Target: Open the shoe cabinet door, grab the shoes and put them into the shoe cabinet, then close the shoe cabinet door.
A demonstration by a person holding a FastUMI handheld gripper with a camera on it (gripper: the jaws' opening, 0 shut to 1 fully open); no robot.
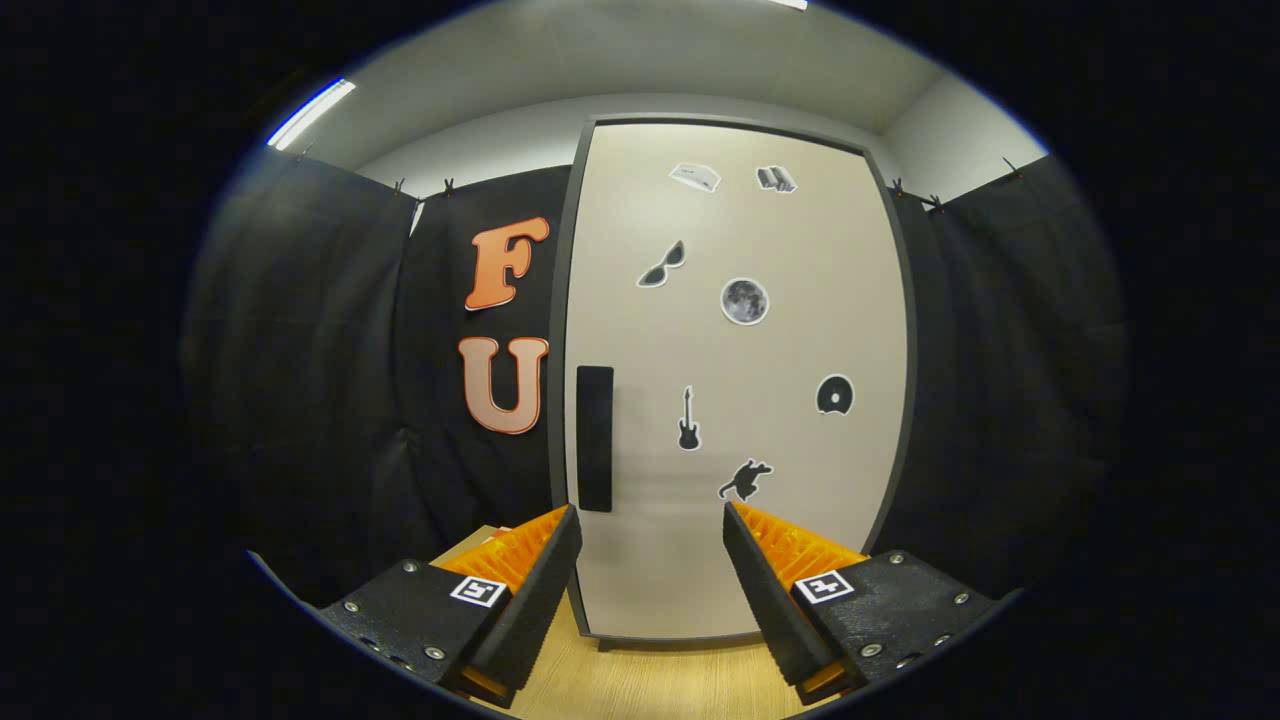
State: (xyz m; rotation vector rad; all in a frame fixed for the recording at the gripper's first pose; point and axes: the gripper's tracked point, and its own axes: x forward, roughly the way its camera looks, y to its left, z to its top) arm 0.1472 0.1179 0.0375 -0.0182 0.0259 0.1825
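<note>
A tall pale shoe cabinet door (800, 470) with a dark frame stands shut straight ahead, beyond the fingers. Several small stickers dot its front. A dark vertical recessed handle (594, 438) sits along the door's left edge, just above and ahead of the left finger. My gripper (650, 520) is open, held a short way in front of the door's lower part, with nothing between its fingers.
The cabinet stands on a light wooden floor (650, 680). Black cloth booth walls (330, 380) flank the cabinet on both sides. A small orange-red thing (500, 530) peeks out behind the left finger, left of the cabinet's base.
</note>
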